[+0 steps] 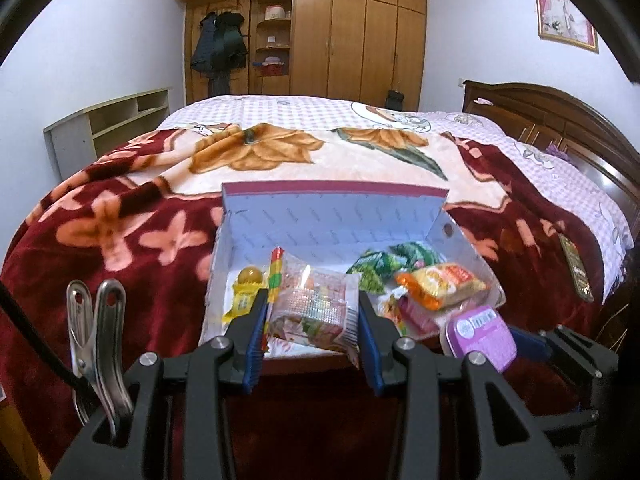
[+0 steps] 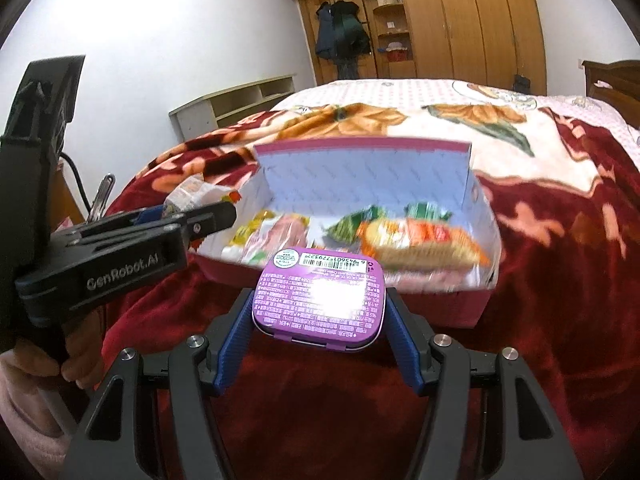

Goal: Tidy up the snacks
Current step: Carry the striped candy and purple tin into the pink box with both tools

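An open white box (image 1: 332, 220) with a maroon rim sits on the dark red flowered blanket (image 1: 120, 240) covering the bed, its lid standing up at the far side; everything else is placed from that box. Inside lie green wrappers (image 1: 400, 260) toward the back, an orange packet (image 1: 444, 282) to the right, and a small yellow sweet (image 1: 250, 280) at the left; other wrappers beneath are too jumbled to tell apart. Just in front of the box's near edge, the left gripper (image 1: 313, 312) is clamped on a clear snack packet (image 1: 316, 308), which covers part of the contents; beside it to the right, the right gripper (image 2: 320, 300) has its fingers pressed against the sides of a purple tin (image 2: 320, 292), label up, glare washing out the middle of the print. A metal clip (image 1: 96, 328) juts up left of the left gripper. Beyond the box stand a wooden wardrobe (image 1: 352, 36) with dark coats (image 1: 218, 46) hanging, and a low pale shelf (image 1: 108, 120) at the left wall; the headboard (image 1: 560, 120) is cut off at right.
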The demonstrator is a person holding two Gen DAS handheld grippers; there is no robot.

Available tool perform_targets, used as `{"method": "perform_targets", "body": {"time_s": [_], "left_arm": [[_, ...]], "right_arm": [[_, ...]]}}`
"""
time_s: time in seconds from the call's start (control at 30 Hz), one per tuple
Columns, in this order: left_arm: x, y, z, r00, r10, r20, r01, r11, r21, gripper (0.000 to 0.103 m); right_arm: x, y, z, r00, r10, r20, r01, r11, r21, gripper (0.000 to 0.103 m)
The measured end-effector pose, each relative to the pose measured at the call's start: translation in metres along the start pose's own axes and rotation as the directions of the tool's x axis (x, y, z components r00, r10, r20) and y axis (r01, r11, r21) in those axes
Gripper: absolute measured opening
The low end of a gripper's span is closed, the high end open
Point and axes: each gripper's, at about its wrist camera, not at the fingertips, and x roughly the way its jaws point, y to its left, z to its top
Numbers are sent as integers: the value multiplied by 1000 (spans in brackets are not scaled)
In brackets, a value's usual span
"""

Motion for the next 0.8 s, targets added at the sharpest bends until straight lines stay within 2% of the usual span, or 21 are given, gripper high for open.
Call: {"method": "perform_targets", "body": {"time_s": [0.33, 0.8], "left_arm": [[31, -5, 19, 1000, 14, -8, -14, 1000, -1, 42], [88, 1, 26, 996, 53, -72, -55, 998, -34, 42]], "right_arm": [[22, -21, 37, 999, -43, 12, 43, 999, 14, 64], [59, -43, 56, 995, -94, -15, 94, 995, 27, 64]]}}
